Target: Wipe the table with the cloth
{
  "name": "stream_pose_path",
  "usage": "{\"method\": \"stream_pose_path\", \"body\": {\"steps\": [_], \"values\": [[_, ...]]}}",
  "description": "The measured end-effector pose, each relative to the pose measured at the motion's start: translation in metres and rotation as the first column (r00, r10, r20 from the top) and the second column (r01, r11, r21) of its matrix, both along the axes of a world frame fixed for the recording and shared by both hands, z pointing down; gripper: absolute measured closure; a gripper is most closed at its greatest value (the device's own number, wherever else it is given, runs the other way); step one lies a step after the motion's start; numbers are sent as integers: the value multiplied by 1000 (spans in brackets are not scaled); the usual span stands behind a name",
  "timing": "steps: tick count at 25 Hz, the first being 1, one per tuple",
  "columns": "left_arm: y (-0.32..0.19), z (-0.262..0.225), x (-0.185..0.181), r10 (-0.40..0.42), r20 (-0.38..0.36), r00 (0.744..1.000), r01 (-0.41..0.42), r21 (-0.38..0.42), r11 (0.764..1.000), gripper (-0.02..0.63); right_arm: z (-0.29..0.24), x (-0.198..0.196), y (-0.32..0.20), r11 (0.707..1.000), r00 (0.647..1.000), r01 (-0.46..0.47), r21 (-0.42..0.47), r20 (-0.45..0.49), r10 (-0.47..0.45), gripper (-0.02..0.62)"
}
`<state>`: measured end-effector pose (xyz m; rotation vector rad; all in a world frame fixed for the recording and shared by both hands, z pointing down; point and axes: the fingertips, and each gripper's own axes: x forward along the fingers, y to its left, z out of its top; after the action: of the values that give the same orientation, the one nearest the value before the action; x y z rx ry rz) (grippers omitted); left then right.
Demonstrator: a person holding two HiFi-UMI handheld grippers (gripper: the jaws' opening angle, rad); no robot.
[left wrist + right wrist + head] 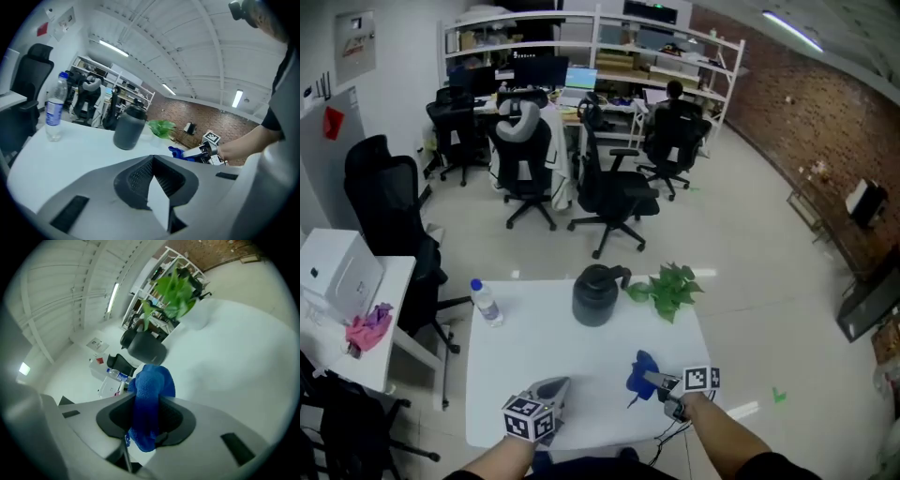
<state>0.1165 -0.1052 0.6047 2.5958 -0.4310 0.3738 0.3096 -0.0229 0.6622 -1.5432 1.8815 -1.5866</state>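
A blue cloth [640, 370] hangs bunched between the jaws of my right gripper [654, 381], just above the front right part of the white table [534, 352]. In the right gripper view the cloth [150, 385] fills the gap of that gripper [147, 401], which is shut on it. My left gripper [555, 385] rests low over the table's front edge, left of the cloth, jaws together and empty. The left gripper [152, 160] looks across the table at the cloth [177, 152] and the right gripper [199, 152].
A dark jug [596, 295] and a green plant [670, 289] stand at the table's far side. A water bottle [487, 303] stands at the far left edge. A side table [394, 281] with a pink rag [367, 330] is left, with office chairs [614, 192] beyond.
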Motion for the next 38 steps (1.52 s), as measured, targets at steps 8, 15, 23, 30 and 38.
{"method": "stream_pose_path", "body": {"steps": [8, 15, 23, 30, 38], "values": [[115, 24, 140, 264, 23, 964, -262, -47, 964, 604, 48, 125, 184, 968, 979, -188, -168, -115, 170, 472], [184, 37, 205, 386, 41, 922, -382, -80, 921, 604, 83, 163, 231, 943, 964, -242, -229, -169, 206, 466], [204, 39, 209, 422, 51, 905, -417, -87, 905, 604, 87, 164, 227, 938, 961, -215, -272, -231, 153, 417], [152, 19, 162, 344, 38, 938, -342, -53, 938, 604, 28, 162, 199, 957, 909, -222, -186, -394, 135, 282], [53, -16, 51, 130, 4, 992, -130, 36, 991, 604, -76, 39, 51, 977, 793, 159, 145, -608, -39, 466]]}}
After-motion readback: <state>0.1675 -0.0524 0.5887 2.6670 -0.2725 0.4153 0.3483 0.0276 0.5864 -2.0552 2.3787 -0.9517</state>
